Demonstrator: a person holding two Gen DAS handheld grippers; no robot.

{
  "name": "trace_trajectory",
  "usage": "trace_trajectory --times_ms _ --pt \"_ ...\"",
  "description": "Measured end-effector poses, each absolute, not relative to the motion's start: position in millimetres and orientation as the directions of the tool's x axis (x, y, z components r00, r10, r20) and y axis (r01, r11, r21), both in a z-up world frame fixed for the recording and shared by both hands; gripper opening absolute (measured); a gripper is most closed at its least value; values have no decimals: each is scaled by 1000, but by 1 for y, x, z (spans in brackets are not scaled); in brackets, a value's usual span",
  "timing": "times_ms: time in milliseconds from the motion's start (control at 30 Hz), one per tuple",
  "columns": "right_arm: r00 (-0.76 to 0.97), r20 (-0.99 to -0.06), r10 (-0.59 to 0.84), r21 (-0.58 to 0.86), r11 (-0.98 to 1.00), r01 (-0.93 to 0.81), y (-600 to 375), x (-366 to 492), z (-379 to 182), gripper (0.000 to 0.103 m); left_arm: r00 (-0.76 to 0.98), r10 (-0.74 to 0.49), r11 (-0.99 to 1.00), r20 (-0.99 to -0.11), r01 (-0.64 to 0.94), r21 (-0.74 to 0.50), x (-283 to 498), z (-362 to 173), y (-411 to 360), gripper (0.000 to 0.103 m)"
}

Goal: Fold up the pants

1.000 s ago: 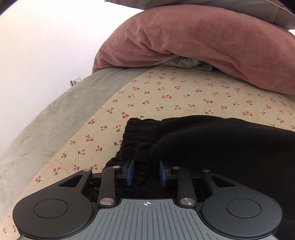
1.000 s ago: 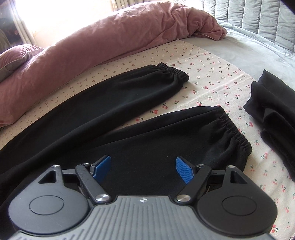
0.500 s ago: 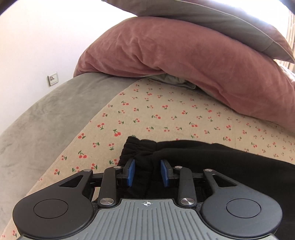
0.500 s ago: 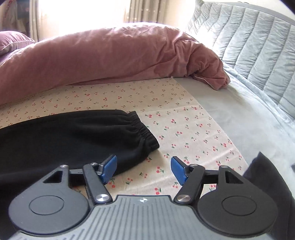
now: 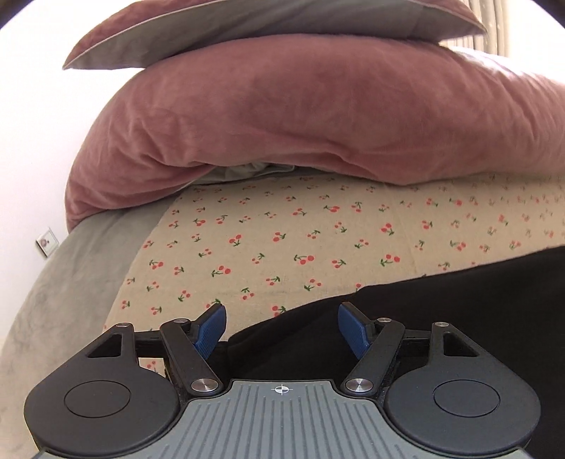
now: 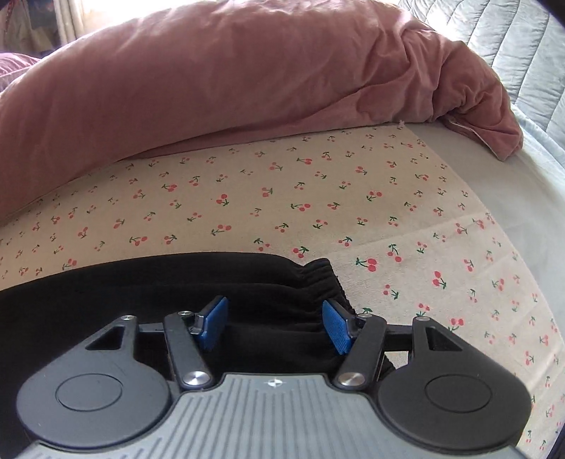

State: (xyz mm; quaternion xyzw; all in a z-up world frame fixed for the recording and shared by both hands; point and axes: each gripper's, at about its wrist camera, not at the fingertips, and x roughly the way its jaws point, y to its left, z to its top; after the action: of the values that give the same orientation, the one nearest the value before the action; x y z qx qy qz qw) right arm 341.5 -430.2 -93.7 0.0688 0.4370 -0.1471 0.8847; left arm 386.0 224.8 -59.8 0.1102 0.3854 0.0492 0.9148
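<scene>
the black pants lie flat on a cherry-print sheet spread over the bed. in the left wrist view the left gripper has its blue-padded fingers spread wide, holding nothing; a smooth edge of the pants runs beneath and between them and widens away to the right, while the left finger sits over bare sheet just beside that edge. in the right wrist view the right gripper also has its fingers spread apart, straddling the gathered elastic cuff of a pant leg; the dark fabric fills the gap between the pads, but whether they touch it cannot be told. the leg stretches off to the left of that view. behind the sheet lies a bulky dusty-pink duvet, with a pillow, pink above and grey below, resting on top of it in the left view. a grey mattress cover borders the sheet on the left, and a quilted pale grey headboard shows at the upper right of the right view. a small wall socket sits on the white wall.
</scene>
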Motion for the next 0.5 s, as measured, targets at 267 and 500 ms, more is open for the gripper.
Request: trace_trajectory --times_ms 267,500 --pt "544 -784 -298 -117 932 342 -423 354 -86 0 650 277 924 -708 23 383 393 -96 217 0" --pt "625 -732 -269 -3 920 393 -441 341 -77 0 675 262 939 -690 -11 345 393 -83 227 0"
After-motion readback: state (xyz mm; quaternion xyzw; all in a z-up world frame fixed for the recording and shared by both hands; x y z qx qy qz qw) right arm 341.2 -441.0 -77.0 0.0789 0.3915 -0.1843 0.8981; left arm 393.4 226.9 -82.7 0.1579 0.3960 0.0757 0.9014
